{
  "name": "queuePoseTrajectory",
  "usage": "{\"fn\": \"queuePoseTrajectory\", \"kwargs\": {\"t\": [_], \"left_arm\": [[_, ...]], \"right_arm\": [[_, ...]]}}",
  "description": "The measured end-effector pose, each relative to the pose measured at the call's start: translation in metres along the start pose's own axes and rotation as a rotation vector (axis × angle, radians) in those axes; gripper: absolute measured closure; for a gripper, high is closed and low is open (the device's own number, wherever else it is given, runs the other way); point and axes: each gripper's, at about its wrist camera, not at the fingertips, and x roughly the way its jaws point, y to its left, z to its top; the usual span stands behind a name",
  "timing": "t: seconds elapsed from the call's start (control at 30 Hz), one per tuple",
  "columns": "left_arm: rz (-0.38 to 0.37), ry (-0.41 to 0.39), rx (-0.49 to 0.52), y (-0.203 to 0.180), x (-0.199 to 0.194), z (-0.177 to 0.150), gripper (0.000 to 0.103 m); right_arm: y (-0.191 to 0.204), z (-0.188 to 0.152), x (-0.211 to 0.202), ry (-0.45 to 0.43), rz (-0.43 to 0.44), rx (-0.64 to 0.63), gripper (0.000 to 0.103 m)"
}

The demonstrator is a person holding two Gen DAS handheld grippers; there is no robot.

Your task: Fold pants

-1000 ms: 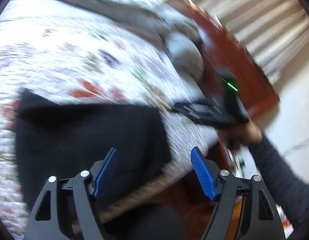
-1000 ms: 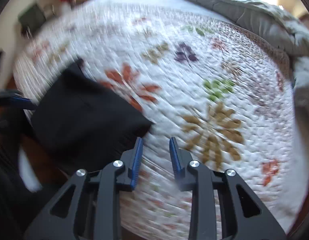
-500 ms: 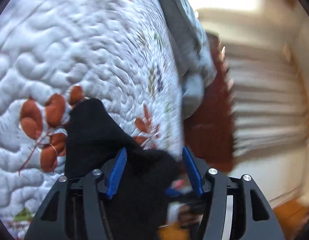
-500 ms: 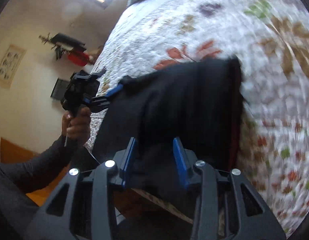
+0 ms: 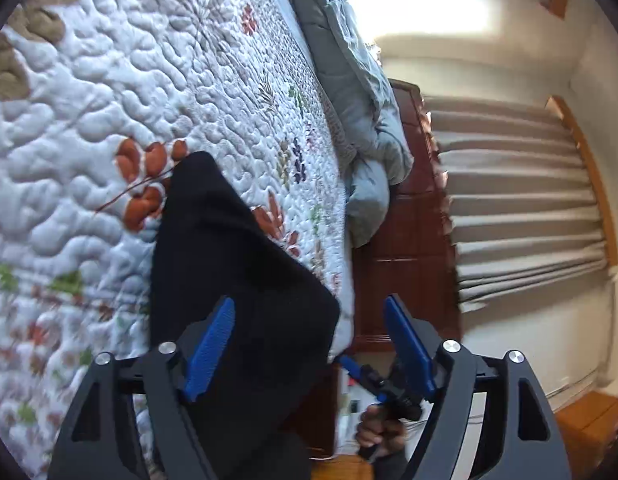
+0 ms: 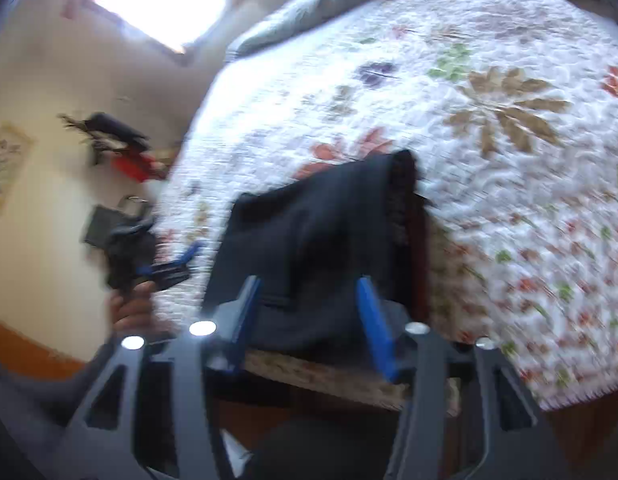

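Observation:
The black pants (image 5: 237, 264) lie folded into a small stack on the floral quilt (image 5: 109, 80), near the bed's edge. My left gripper (image 5: 309, 344) is open, its blue pads apart, at the left end of the stack with the fabric between them. My right gripper (image 6: 309, 312) is open and empty over the stack's near edge (image 6: 321, 240). The right gripper also shows low in the left wrist view (image 5: 373, 380), and the left gripper shows at the left of the right wrist view (image 6: 165, 264).
A grey blanket (image 5: 349, 80) is bunched along the far side of the bed. A dark wooden bed frame (image 5: 409, 240) and pale curtains (image 5: 521, 200) stand beyond. A wall with hanging items (image 6: 117, 140) is at the left of the right wrist view.
Both grippers have swung round to opposite ends of the folded pants. The right gripper's jaws have opened wider. The pants stay folded on the quilt.

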Motion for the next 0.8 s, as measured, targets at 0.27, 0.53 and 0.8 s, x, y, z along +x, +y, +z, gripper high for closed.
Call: {"fn": "queuePoseTrajectory", "kwargs": {"t": [0.27,0.53,0.8], "left_arm": [[0.133,0.039,0.024,0.011,-0.017,-0.027,0.023],[0.217,0.094,-0.008,0.036,-0.007,-0.039,0.023],[0.225,0.140,0.026,0.031,0.002,-0.048,0.024]], "right_arm": [[-0.053,-0.003,0.036,0.086,0.112,0.325,0.023],[-0.044,-0.005,0.024,0.096,0.111,0.303,0.089],[-0.077,-0.031,0.014,0.061,0.059,0.338,0.090]]}}
